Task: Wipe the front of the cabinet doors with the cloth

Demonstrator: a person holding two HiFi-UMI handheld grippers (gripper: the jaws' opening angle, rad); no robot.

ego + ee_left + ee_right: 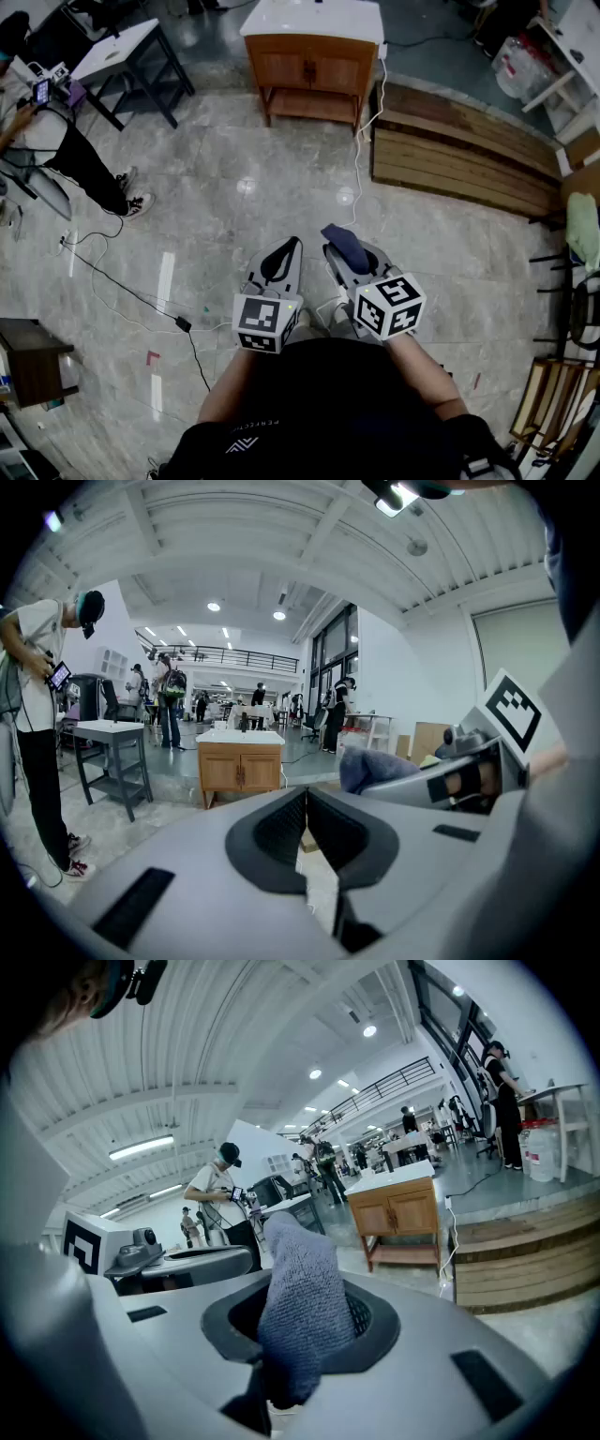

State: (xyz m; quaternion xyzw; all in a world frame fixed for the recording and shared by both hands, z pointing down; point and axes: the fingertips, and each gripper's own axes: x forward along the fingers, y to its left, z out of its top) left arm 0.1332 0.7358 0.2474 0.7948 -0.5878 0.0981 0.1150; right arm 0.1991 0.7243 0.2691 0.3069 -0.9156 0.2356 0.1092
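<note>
What you are missing
The right gripper [349,255] is swallowing the lower end of the cloth [298,1288]; the bystander [89,169] is running off the head view's left edge, the cabinet [312,66] is losing its top at the upper edge, and its door handles are seemingly too small to read.

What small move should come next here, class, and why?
Probably step forward and carry the right gripper toward the cabinet. Its jaws are shut on the cloth, but the cabinet doors stand well away across the floor, seemingly out of reach, so wiping cannot begin yet.
</note>
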